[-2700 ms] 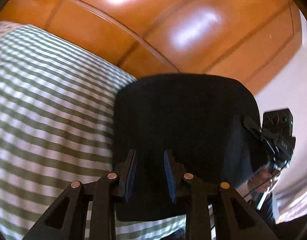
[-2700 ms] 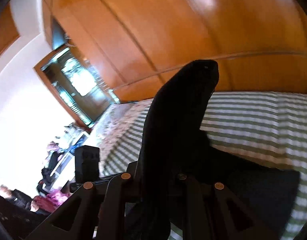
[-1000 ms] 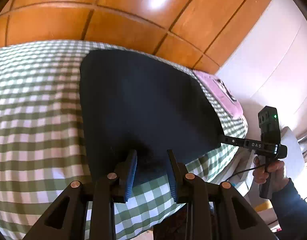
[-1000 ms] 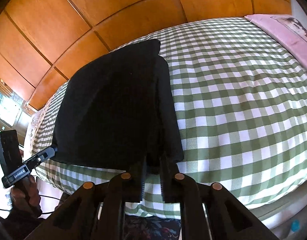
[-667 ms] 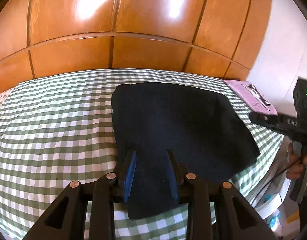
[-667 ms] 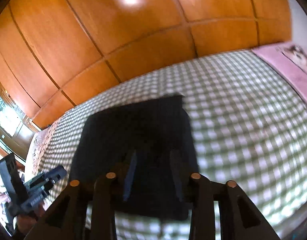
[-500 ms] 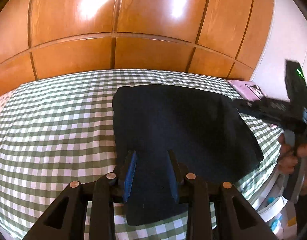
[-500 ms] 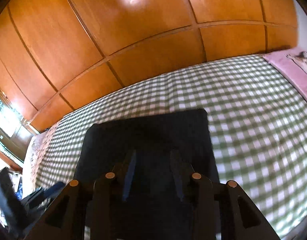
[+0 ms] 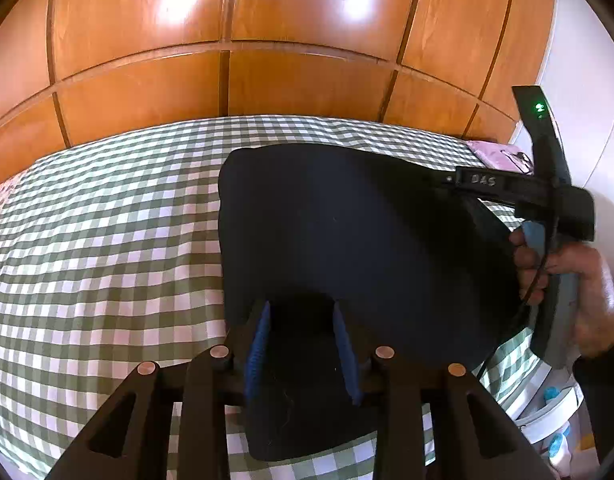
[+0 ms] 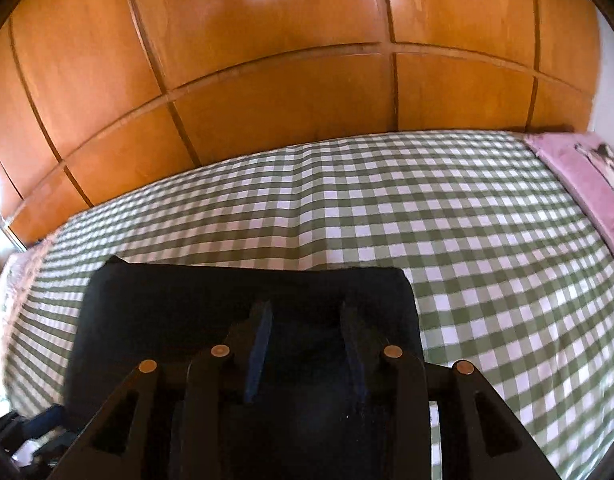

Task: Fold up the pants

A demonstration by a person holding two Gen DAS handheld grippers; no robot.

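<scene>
The black pants lie folded into a flat rectangle on the green-and-white checked bed, near its front edge. My left gripper is open, its blue pads above the pants' near edge and holding nothing. The right gripper also shows in the left wrist view, reaching over the pants' right side from a hand. In the right wrist view the pants fill the lower left, and my right gripper is open above them.
An orange wooden panelled wall stands behind the bed. A pink cloth lies at the bed's right end. A white container with small items sits on the floor at lower right.
Both grippers have let go of the pants and opened. The pants now lie flat on the bed. The right gripper has swung up over the pants' right side.
</scene>
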